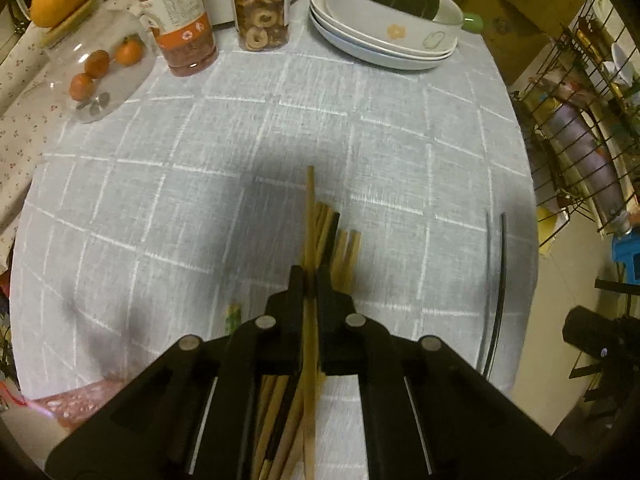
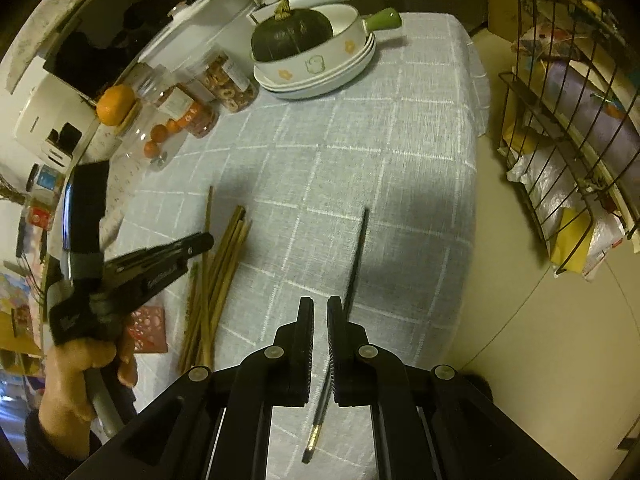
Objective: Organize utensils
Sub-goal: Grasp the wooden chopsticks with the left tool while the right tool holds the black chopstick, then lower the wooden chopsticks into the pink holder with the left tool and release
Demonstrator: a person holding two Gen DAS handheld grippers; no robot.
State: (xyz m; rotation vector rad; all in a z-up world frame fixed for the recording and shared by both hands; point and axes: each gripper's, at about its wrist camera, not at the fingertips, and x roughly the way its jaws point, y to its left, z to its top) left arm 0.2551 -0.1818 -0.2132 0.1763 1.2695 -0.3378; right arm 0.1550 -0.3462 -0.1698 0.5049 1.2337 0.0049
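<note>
Both tongs pressed together: left tongs [image 1: 311,280] pinching one bamboo chopstick [image 1: 310,208], right tongs [image 2: 320,312] apparently empty near table edge [image 2: 476,184].

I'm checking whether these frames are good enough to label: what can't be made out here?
- Left wrist view: the bamboo chopsticks' lower ends, hidden under the left gripper.
- Right wrist view: the black chopstick's middle, hidden behind the right gripper.
- Both views: jar label text, too small.

Dim warm light, soft shadows, prob. motion blur.
</note>
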